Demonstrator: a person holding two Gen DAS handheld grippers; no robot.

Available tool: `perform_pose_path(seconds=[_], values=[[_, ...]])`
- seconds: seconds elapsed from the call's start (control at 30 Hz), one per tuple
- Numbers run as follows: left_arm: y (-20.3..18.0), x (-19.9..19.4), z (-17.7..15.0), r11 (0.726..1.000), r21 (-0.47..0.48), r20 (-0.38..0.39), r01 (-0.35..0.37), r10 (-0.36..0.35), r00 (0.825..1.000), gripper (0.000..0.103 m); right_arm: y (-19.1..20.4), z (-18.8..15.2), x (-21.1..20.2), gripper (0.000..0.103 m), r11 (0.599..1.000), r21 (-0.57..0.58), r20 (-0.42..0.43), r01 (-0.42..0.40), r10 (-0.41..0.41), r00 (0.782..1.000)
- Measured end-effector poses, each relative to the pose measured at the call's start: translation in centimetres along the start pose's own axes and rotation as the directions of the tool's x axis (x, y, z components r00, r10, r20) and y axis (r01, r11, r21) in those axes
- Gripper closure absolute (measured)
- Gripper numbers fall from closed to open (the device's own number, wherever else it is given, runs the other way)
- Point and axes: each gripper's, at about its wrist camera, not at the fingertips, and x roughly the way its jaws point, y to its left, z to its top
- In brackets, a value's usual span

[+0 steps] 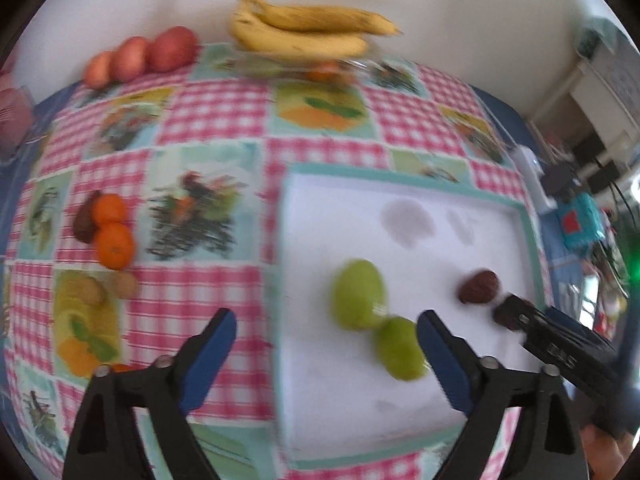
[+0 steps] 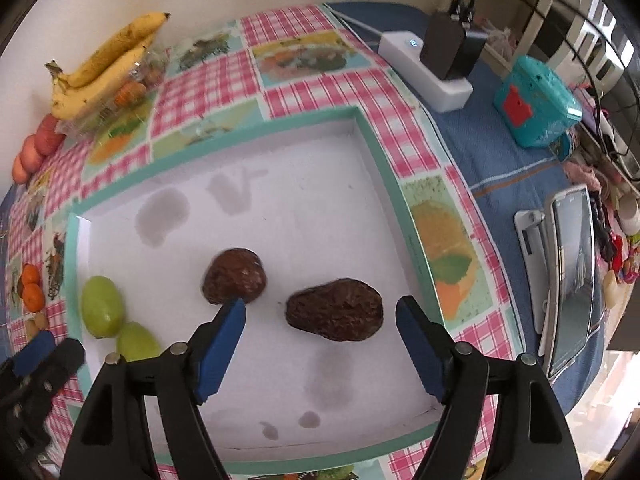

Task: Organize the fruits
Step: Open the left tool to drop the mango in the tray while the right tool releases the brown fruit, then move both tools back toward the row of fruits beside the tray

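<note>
A white tray with a teal rim (image 2: 384,160) lies on the checked tablecloth; it also shows in the left wrist view (image 1: 400,176). In it lie two green fruits (image 2: 102,306) (image 1: 358,300) and two wrinkled brown fruits (image 2: 335,314) (image 2: 235,275). My right gripper (image 2: 322,340) is open, its fingers on either side of the nearer brown fruit, just above the tray. My left gripper (image 1: 326,350) is open and empty over the tray's left edge, near the green fruits. Two tangerines (image 1: 112,232), bananas (image 1: 304,28) and red apples (image 1: 140,56) lie on the cloth outside the tray.
Walnuts (image 1: 124,284) and a dark fruit (image 1: 84,216) lie by the tangerines. A power strip (image 2: 424,64), a teal box (image 2: 536,104) and a phone on a stand (image 2: 568,284) stand right of the tray. A wall lies behind the table.
</note>
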Motion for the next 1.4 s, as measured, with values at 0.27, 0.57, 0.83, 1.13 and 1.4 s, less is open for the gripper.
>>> perform_pose_path(seconds=[0.27,0.57,0.83,1.13,1.4], values=[[6.5,-1.7,1.3,0.986,-0.119,0.083,-0.120,0.130,0.988,0.000,1.6,0.1,-0.8,0.011,1.000,-0.006,0.036,-0.024,0.024,0.999],[12.4,-3.6,1.7,0.934,-0.157,0.117,-0.321,0.341,0.933,0.000,4.0,-0.2,-1.6,0.011,0.997,-0.043,0.067,-0.059,0.062,0.996],[15.7,-4.9,1.3,0.910,-0.171,0.112,-0.377,0.398,0.910,0.000,7.0,-0.8,-2.2,0.011,0.994,-0.099,0.077,-0.049,0.057,0.995],[19.4,-6.8,0.6,0.883,-0.211,0.110,-0.419,0.447,0.888,0.000,13.2,-2.1,-2.8,0.011,0.978,-0.172,0.054,-0.120,0.131,0.990],[24.1,-8.8,-0.4,0.855,-0.323,0.111,-0.406,0.460,0.881,0.000,19.4,-3.6,-2.9,0.011,0.948,-0.259,0.028,-0.186,0.199,0.980]])
